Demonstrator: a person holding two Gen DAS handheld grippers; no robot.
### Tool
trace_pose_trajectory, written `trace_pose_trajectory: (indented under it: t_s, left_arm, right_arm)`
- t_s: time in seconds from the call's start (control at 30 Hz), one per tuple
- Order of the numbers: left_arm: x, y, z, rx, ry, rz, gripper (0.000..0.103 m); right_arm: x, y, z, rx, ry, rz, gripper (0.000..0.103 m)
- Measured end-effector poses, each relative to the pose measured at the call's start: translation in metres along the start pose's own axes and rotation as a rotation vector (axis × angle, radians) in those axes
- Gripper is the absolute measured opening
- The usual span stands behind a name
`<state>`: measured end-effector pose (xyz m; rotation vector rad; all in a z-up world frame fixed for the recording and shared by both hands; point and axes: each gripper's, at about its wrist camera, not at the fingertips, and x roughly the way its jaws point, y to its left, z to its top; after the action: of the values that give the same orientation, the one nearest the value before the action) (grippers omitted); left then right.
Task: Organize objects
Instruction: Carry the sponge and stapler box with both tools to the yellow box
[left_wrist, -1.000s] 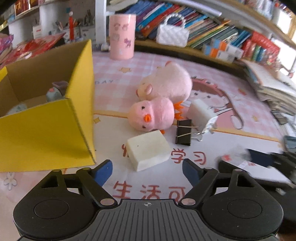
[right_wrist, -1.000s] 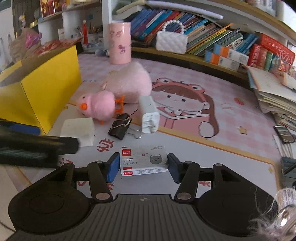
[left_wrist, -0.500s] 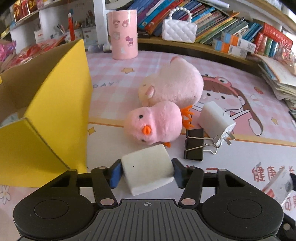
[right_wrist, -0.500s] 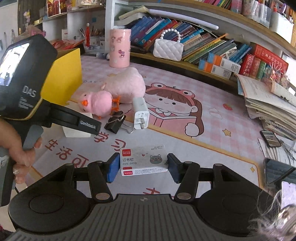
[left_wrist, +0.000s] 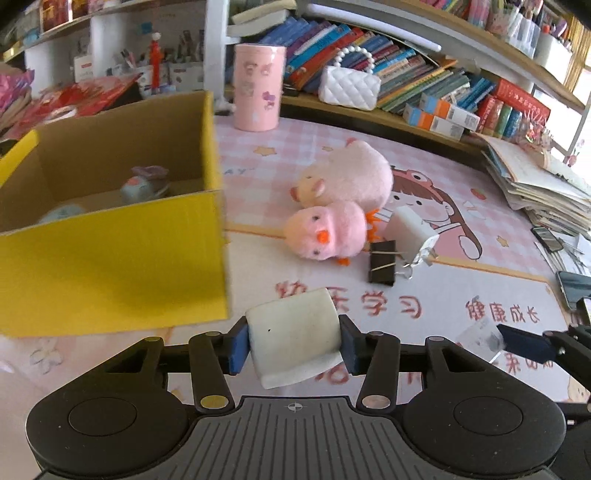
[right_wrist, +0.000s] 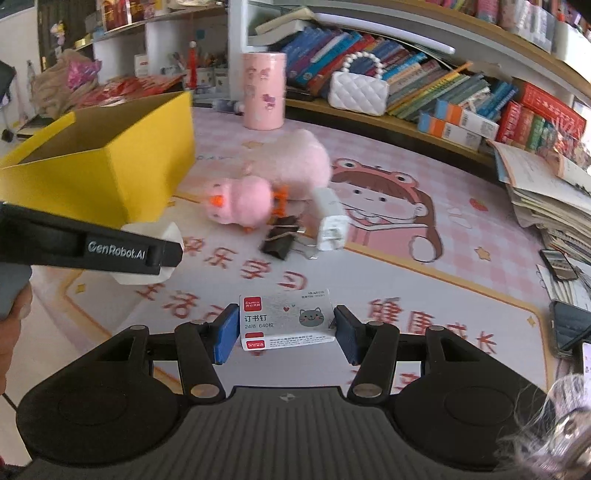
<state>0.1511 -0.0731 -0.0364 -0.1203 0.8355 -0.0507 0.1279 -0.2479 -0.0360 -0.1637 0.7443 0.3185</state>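
Observation:
My left gripper (left_wrist: 293, 345) is shut on a white eraser block (left_wrist: 295, 341) and holds it above the mat, right of the yellow cardboard box (left_wrist: 110, 273). The box holds a few small items (left_wrist: 144, 184). My right gripper (right_wrist: 284, 332) is shut on a box of staples (right_wrist: 286, 319) with a cat drawing. The left gripper with the eraser (right_wrist: 147, 254) shows at the left of the right wrist view. On the mat lie a pink chick plush (left_wrist: 325, 230), a larger pink plush (left_wrist: 347, 177), a white charger (left_wrist: 410, 229) and a black binder clip (left_wrist: 382, 262).
A pink cylinder (left_wrist: 258, 86) and a white quilted purse (left_wrist: 349, 86) stand at the back by a shelf of books. Stacked papers (left_wrist: 539, 188) and phones (right_wrist: 557, 264) lie at the right edge. The box (right_wrist: 96, 170) stands at the left.
My left gripper closed on the white eraser and lifted it off the mat, drawing back beside the yellow box. The right gripper kept hold of the staples box.

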Motion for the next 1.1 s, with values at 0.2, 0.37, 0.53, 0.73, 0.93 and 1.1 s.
trace_pose_trajectory:
  t_s: [0.2, 0.37, 0.53, 0.73, 0.93, 1.1]
  left_arm:
    - [-0.031, 0.033, -0.016, -0.014, -0.024, 0.012, 0.047]
    - [-0.055, 0.063, -0.031, -0.042, -0.038, 0.039, 0.047]
    - [-0.076, 0.091, -0.048, -0.075, -0.038, 0.055, 0.047]
    - [-0.098, 0.117, -0.063, -0.101, -0.056, 0.061, 0.047]
    - [-0.113, 0.133, -0.073, -0.096, -0.066, 0.053, 0.046]
    - [-0.123, 0.144, -0.077, -0.079, -0.082, 0.049, 0.046]
  right_arm:
    - [-0.009, 0.039, 0.002, -0.025, -0.008, 0.032, 0.052]
    - [-0.015, 0.073, 0.001, -0.041, -0.003, 0.058, 0.052]
    - [-0.021, 0.106, -0.004, -0.055, 0.008, 0.082, 0.052]
    - [-0.033, 0.14, -0.01, -0.074, 0.011, 0.09, 0.052]
    - [-0.042, 0.163, -0.016, -0.07, 0.006, 0.09, 0.052]
    - [-0.048, 0.178, -0.017, -0.061, -0.008, 0.086, 0.052]
